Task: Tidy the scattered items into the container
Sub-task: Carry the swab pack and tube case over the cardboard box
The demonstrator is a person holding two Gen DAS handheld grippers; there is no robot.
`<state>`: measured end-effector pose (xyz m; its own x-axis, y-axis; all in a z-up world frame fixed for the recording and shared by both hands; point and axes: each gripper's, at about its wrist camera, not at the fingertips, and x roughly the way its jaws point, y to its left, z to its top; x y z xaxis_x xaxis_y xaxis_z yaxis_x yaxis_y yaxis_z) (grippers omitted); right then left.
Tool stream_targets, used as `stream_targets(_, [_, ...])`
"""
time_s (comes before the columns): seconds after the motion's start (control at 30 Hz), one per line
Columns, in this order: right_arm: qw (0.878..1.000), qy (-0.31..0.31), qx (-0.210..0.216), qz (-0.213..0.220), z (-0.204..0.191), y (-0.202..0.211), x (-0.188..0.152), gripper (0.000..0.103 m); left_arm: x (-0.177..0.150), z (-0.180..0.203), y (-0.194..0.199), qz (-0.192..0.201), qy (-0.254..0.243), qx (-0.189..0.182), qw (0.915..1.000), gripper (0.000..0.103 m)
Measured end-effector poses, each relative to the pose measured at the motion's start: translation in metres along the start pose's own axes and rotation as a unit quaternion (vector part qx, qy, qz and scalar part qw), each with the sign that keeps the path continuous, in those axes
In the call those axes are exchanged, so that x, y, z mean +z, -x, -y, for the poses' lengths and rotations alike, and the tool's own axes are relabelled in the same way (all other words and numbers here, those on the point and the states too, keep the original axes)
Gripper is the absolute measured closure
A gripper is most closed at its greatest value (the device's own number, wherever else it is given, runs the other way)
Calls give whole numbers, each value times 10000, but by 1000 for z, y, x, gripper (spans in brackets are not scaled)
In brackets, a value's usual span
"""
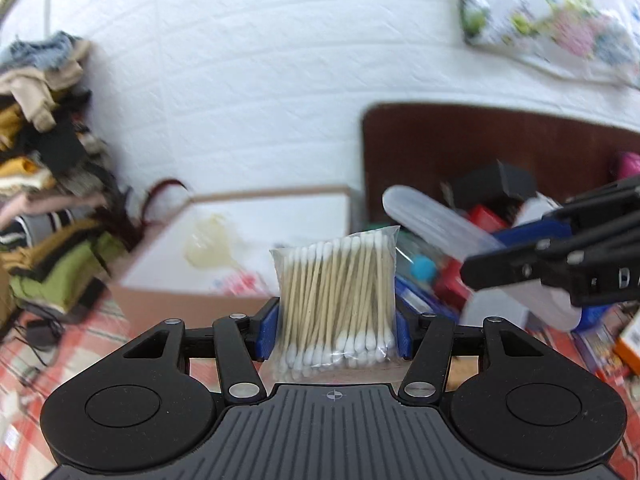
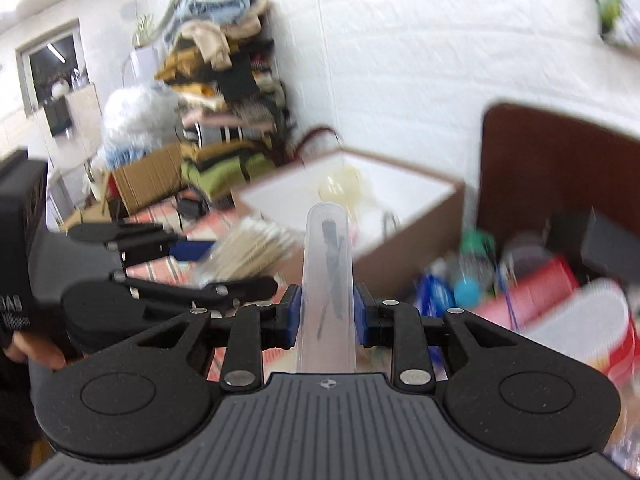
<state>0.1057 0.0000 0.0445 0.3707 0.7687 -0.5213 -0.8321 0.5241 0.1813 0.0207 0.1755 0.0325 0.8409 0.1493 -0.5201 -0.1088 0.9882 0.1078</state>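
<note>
Both grippers carrying loads w/ left gripper [image 1: 336, 320] clamping cotton-swab bag [image 1: 336, 292], right gripper [image 2: 326, 312] clamping clear tube [image 2: 329, 280]; keeping both level, centring over white-lined box [image 2: 416, 192] before letting go.

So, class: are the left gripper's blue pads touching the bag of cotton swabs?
Touching. The left wrist view shows both blue pads pressed against the bag of cotton swabs, no gap either side.
</note>
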Motion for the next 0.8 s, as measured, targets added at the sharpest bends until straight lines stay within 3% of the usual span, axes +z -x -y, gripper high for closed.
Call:
stream_targets(0.13, [9997, 160, -22, 162, -9, -10, 48, 72, 38, -24, 4, 183, 146, 127, 9996, 47])
stream_targets(0.3, [9990, 271, -127, 341, -16, -26, 101, 72, 82, -44, -2, 417, 110, 582, 9974, 47])
stream_targets(0.43, [9988, 171, -175, 428, -11, -50, 126, 72, 96, -62, -31, 364, 225, 885, 9952, 47])
stream_targets(0.8, [9980, -420, -130, -459, 41, -180, 95, 72, 51, -107, -151, -515, 738, 785, 9928, 47])
